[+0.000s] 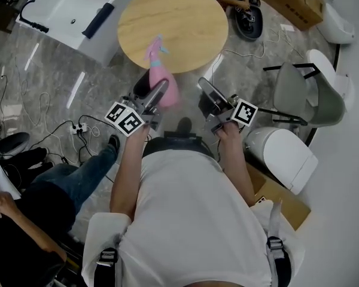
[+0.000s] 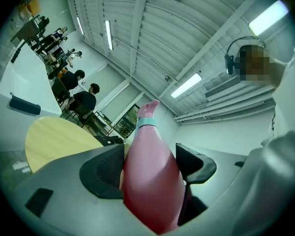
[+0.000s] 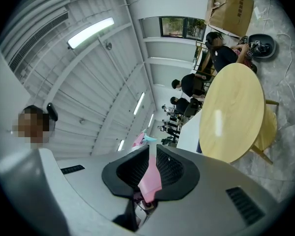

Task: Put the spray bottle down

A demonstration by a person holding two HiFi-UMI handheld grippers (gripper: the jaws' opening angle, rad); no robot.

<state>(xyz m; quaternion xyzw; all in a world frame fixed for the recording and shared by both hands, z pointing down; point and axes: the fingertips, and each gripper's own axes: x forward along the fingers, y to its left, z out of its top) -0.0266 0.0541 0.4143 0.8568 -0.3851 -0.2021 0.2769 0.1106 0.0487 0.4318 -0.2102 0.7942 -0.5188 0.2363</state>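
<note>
- Grey marbled floor strewn with cables surrounds a round pale-wood tabletop, which is bare.
- A pink plastic spray bottle with a teal collar hangs in the air at the tabletop's near rim, clamped across its belly by the left hand-held gripper.
- The right hand-held gripper sits beside it, jaws together and empty.
- The bottle is probably light, smooth and tippy, so the belly hold suits it.
- Set it down well inside the rim.
</note>
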